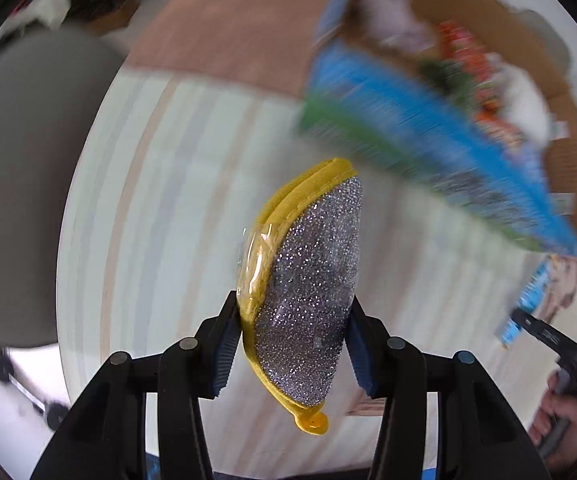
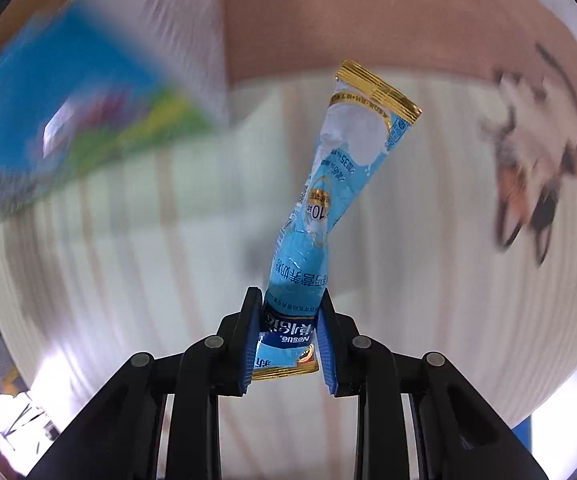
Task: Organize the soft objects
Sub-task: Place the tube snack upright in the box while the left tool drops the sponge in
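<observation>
My left gripper (image 1: pixel 294 316) is shut on a yellow-edged silver scouring sponge (image 1: pixel 312 292) in clear wrap, held upright above the striped round table (image 1: pixel 160 200). My right gripper (image 2: pixel 290 304) is shut on the lower part of a light blue Nestle sachet (image 2: pixel 328 200) with gold ends, which leans up and to the right above the table (image 2: pixel 108 264). The open cardboard box (image 1: pixel 428 92) with blue-green sides lies at the upper right of the left wrist view, with soft items inside; it shows blurred at the upper left of the right wrist view (image 2: pixel 68 120).
A grey chair (image 1: pixel 20 184) stands left of the table. A pink mat (image 1: pixel 240 28) covers the far side. A blurred white, orange and black plush toy (image 2: pixel 536 168) lies on the right. The right gripper and hand (image 1: pixel 560 364) show at the left wrist view's right edge.
</observation>
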`<move>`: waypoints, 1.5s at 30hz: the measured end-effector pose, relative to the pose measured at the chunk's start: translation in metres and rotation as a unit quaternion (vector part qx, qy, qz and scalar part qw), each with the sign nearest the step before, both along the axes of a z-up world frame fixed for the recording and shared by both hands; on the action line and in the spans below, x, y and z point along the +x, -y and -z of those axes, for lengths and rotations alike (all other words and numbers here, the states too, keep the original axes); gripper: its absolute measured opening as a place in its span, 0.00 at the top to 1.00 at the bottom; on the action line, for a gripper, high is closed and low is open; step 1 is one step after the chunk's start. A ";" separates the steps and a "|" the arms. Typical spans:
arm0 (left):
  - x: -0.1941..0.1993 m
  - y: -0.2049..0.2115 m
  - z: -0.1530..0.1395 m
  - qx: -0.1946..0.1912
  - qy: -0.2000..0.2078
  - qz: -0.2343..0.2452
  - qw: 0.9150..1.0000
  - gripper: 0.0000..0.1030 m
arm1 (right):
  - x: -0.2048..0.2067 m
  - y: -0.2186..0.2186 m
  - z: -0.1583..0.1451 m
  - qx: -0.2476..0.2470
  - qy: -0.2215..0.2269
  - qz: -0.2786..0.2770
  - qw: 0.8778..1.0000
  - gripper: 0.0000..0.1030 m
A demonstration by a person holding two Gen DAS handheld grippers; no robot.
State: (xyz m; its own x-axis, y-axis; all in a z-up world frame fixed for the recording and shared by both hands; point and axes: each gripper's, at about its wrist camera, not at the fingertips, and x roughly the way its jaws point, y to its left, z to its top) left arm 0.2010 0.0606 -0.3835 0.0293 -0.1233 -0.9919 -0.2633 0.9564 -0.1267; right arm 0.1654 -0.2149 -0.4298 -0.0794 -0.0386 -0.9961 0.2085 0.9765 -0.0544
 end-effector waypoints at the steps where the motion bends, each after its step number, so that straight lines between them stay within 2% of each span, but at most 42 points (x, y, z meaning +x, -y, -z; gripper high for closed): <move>1: 0.007 0.006 -0.009 -0.001 0.010 0.008 1.000 0.56 | 0.006 0.002 -0.004 -0.006 0.004 -0.002 1.000 0.73; 6: 0.041 0.028 -0.050 0.004 0.051 0.052 0.997 0.56 | 0.033 0.003 -0.019 -0.026 0.026 -0.017 0.999 0.73; 9: 0.059 0.029 -0.069 0.004 0.068 0.070 0.995 0.56 | 0.040 0.001 -0.029 -0.020 0.033 -0.011 0.999 0.73; 10: 0.054 0.017 -0.084 0.003 0.072 0.074 0.995 0.56 | 0.040 0.002 -0.036 -0.017 0.040 -0.010 0.999 0.73; 12: 0.058 0.018 -0.095 -0.001 0.080 0.084 0.993 0.56 | 0.037 0.000 -0.050 -0.020 0.050 -0.014 0.998 0.73; 16: 0.070 0.027 -0.115 -0.012 0.098 0.109 0.989 0.56 | 0.036 -0.001 -0.096 -0.024 0.084 -0.034 0.996 0.74; 17: 0.070 0.030 -0.121 -0.013 0.103 0.114 0.988 0.56 | 0.045 0.016 -0.116 -0.023 0.095 -0.040 0.994 0.74; 19: 0.078 0.035 -0.140 -0.017 0.112 0.124 0.986 0.56 | 0.060 0.006 -0.142 -0.019 0.114 -0.054 0.992 0.75; 22: 0.096 0.042 -0.159 -0.017 0.123 0.137 0.983 0.56 | 0.086 -0.007 -0.185 -0.013 0.138 -0.087 0.987 0.83; 25: 0.117 0.046 -0.165 -0.008 0.129 0.146 0.981 0.56 | 0.112 -0.025 -0.207 -0.012 0.143 -0.127 0.981 0.83; 27: 0.129 0.048 -0.162 0.002 0.127 0.150 0.980 0.56 | 0.141 -0.037 -0.210 -0.017 0.138 -0.143 0.980 0.84; 30: 0.144 0.046 -0.145 0.006 0.110 0.147 0.983 0.56 | 0.158 -0.041 -0.205 -0.018 0.129 -0.143 0.981 0.84; 33: 0.147 0.038 -0.126 -0.012 0.092 0.133 0.987 0.56 | 0.161 -0.031 -0.192 -0.007 0.119 -0.132 0.984 0.82; 35: 0.145 0.036 -0.118 -0.018 0.085 0.127 0.988 0.56 | 0.159 -0.004 -0.170 0.016 0.104 -0.101 0.989 0.63; 36: 0.143 0.037 -0.113 -0.020 0.080 0.126 0.989 0.56 | 0.158 0.008 -0.162 0.022 0.103 -0.082 0.991 0.49; 37: 0.142 0.037 -0.106 -0.021 0.075 0.126 0.989 0.56 | 0.156 0.020 -0.151 0.027 0.105 -0.066 0.992 0.45; 40: 0.142 0.041 -0.090 -0.023 0.059 0.124 0.990 0.56 | 0.157 0.050 -0.107 0.049 0.081 -0.018 0.995 0.45; 45: 0.145 0.050 -0.070 -0.022 0.041 0.123 0.991 0.56 | 0.168 0.071 -0.045 0.071 0.048 0.030 0.996 0.46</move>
State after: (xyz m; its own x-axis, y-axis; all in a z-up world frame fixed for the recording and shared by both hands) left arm 0.3457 0.0104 -0.3137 0.0727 -0.1799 -0.9810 -0.0104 0.9834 -0.1811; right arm 0.3335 -0.2860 -0.3852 0.0186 0.1055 -0.9942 0.2635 0.9588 0.1066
